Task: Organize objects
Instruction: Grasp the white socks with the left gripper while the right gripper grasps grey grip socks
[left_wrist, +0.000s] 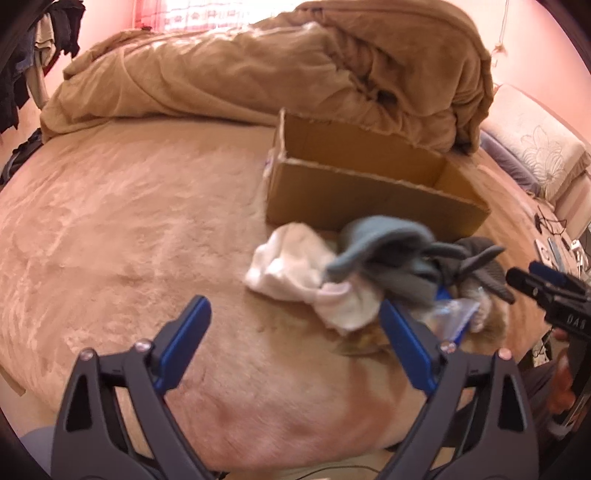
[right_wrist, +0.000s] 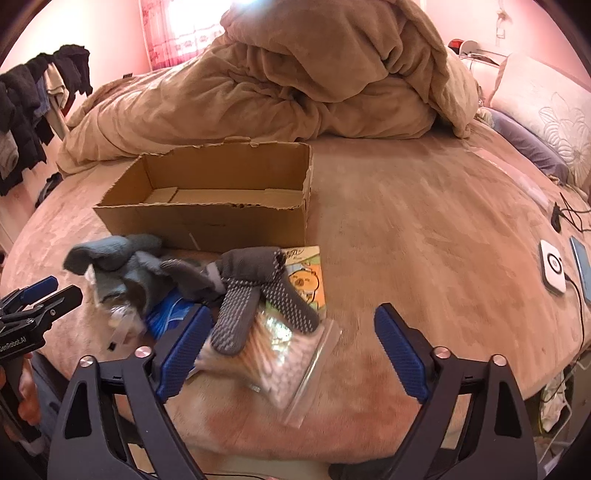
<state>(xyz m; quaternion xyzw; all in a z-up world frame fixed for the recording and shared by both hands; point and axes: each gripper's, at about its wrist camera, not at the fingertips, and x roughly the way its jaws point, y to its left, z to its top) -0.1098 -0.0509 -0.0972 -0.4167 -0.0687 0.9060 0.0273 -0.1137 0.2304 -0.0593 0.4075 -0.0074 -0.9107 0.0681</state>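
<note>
The cardboard box (right_wrist: 207, 218) stood empty on the bed (right_wrist: 424, 229), so the sorting had seemingly not begun. Just in front of it lay the whole pile: white cloth (left_wrist: 291, 269), blue-grey glove (right_wrist: 114, 258), dotted grey glove (right_wrist: 251, 295), picture card (right_wrist: 306, 280) and clear bags (right_wrist: 291, 362). The left gripper (left_wrist: 295, 325) and right gripper (right_wrist: 291, 332) both gaped, grasping nothing.
</note>
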